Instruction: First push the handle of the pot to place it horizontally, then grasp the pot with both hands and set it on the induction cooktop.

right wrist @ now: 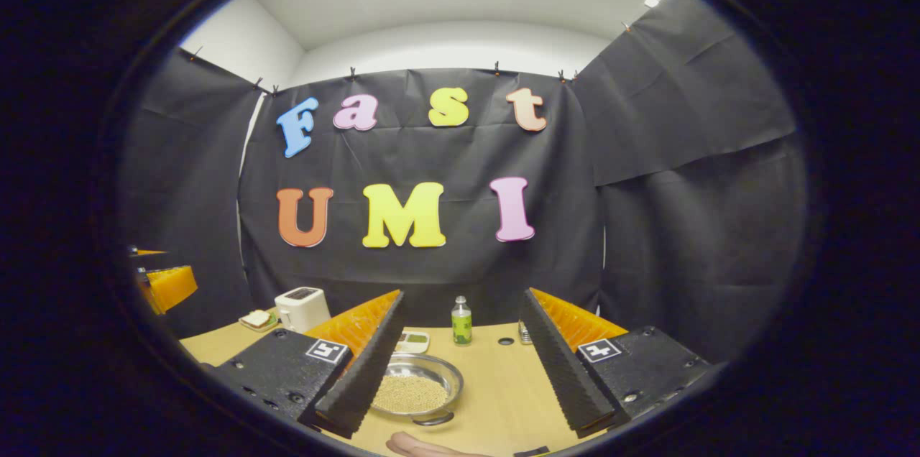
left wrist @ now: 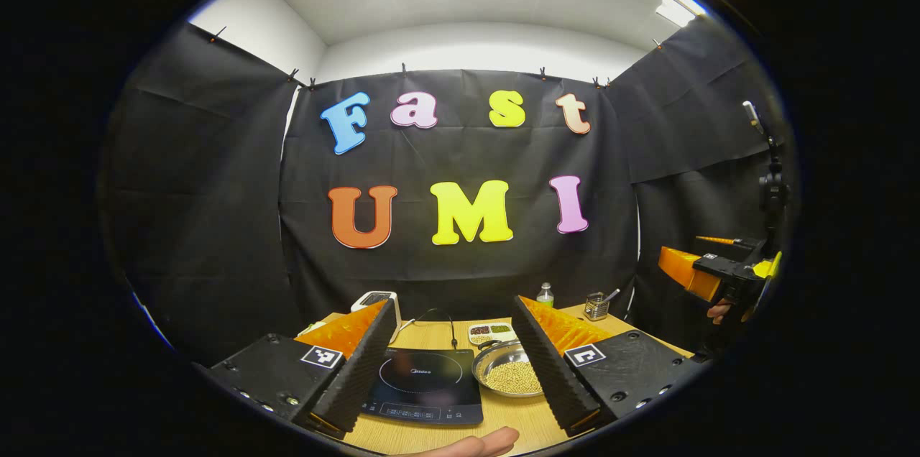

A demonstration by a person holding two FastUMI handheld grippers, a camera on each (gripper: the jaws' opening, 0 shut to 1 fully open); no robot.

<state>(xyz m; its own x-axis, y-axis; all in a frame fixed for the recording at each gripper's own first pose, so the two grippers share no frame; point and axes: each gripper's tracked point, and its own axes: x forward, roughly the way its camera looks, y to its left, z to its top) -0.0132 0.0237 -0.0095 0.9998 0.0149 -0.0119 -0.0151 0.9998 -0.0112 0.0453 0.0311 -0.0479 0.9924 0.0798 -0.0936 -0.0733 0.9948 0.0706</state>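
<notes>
The pot (left wrist: 507, 371) is a shallow metal pan of pale beans on the wooden table, just right of the black induction cooktop (left wrist: 422, 385). My left gripper (left wrist: 454, 306) hovers above and in front of both, open and holding nothing. In the right gripper view the pot (right wrist: 413, 385) lies low between the fingers, closer to the left one, with its small handle (right wrist: 433, 419) on the near side. My right gripper (right wrist: 462, 297) is open and empty above the table. Each gripper also appears far off in the other's view: right gripper (left wrist: 683, 252), left gripper (right wrist: 162, 269).
Along the back of the table (right wrist: 496, 385) stand a white toaster (right wrist: 302, 307), a plate with a sandwich (right wrist: 255, 319), a green-labelled bottle (right wrist: 461, 320), a divided dish of beans (left wrist: 491, 332) and a wire utensil holder (left wrist: 595, 306). A person's hand (left wrist: 467, 442) shows at the near edge.
</notes>
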